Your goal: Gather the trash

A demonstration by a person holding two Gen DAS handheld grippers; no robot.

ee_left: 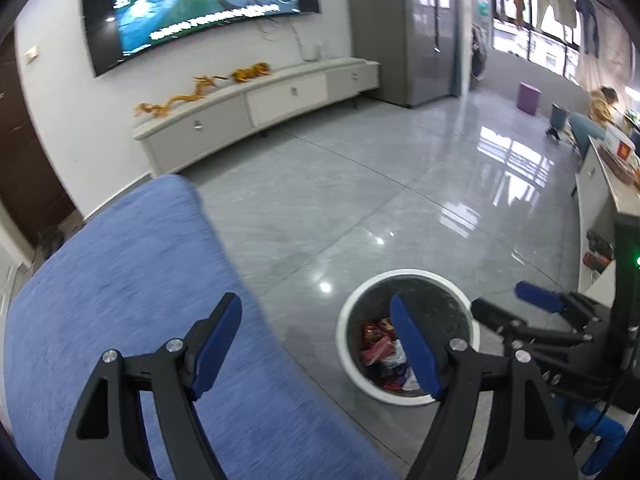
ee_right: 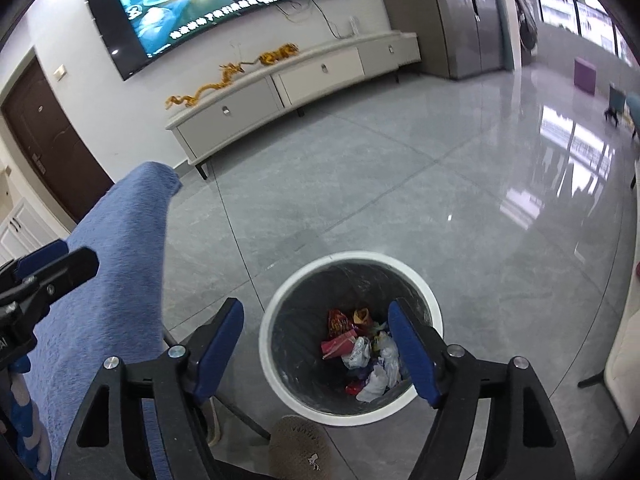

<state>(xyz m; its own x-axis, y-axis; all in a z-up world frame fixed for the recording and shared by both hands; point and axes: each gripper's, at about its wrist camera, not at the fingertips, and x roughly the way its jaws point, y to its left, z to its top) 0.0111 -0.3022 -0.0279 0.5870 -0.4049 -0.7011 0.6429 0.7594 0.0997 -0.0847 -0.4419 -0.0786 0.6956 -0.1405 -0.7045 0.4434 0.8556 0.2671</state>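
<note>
Looks like the drop-off step: both the left tool (ee_left: 316, 344) and right tool (ee_right: 316, 346) are being held released and empty, wrappers (ee_right: 362, 350) lying in the bin (ee_right: 272, 364). Next, more trash is probably being looked for.

The bin (ee_left: 408, 336) in the left view is partly blocked by a gripper finger (ee_left: 414, 350), so some of the trash (ee_left: 376, 346) in there is hidden. TV (ee_right: 212, 4) is cut off at the top in both views and the subtitle text is too blurry to read. Far right there's a person (ee_left: 604, 106), small and smeared, can't tell what they're doing.
</note>
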